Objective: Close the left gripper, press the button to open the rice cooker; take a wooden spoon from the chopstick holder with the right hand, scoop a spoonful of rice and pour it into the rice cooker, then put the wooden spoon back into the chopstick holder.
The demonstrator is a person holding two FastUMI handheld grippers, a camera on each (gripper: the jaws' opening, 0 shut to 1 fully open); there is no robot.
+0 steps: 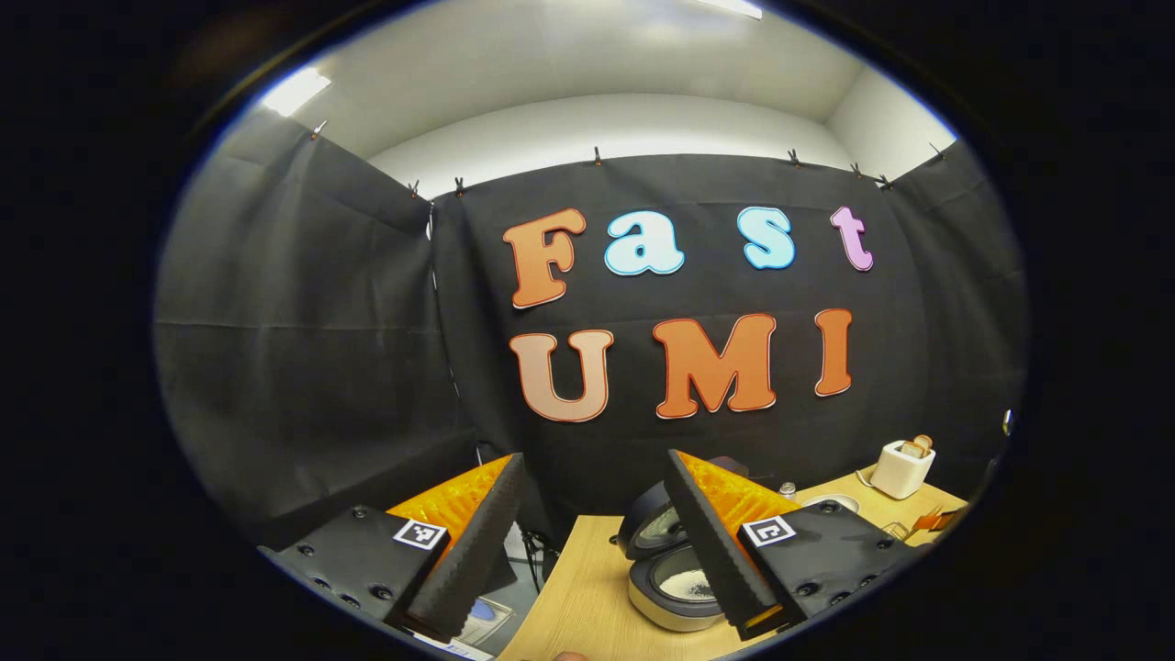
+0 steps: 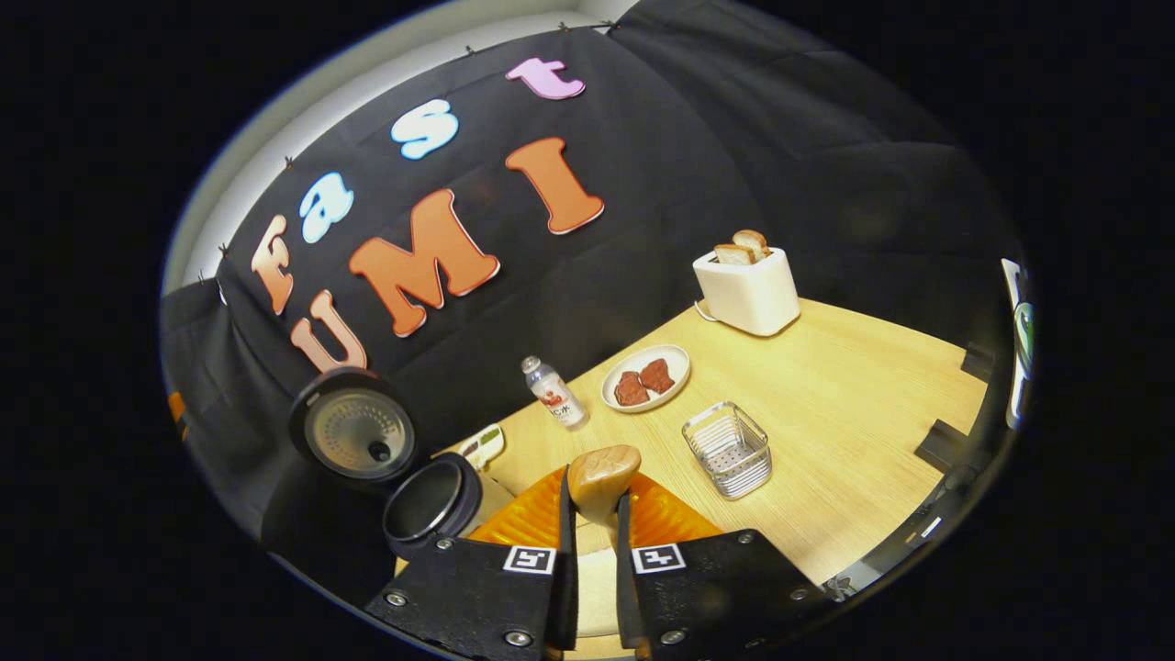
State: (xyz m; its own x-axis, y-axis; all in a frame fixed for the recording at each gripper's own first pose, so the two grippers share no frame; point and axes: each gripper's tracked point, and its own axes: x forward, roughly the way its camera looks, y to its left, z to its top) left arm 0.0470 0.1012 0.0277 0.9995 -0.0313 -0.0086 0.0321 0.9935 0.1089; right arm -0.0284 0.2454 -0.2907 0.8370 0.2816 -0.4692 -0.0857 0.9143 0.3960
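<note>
- I have the left gripper (image 1: pixel 592 542) raised with its fingers spread wide, nothing between them.
- Below it in the left gripper view sits the rice cooker (image 1: pixel 670 574), lid up, at the near left end of the light wooden table (image 1: pixel 587 606).
- My right gripper (image 2: pixel 592 560) pinches the wooden spoon (image 2: pixel 601 477) by its handle, bowl pointing up and forward.
- In the right gripper view the open rice cooker is low on the left, its pot beside the raised lid.
- Farther off on the table I see a wire basket (image 2: pixel 728 450), a plate of brown food (image 2: pixel 645 378), a small bottle (image 2: pixel 555 393) and a white toaster (image 2: pixel 745 286) with bread.
- Black cloth walls the booth; white ceiling and a strip light (image 1: pixel 294 90) above.
</note>
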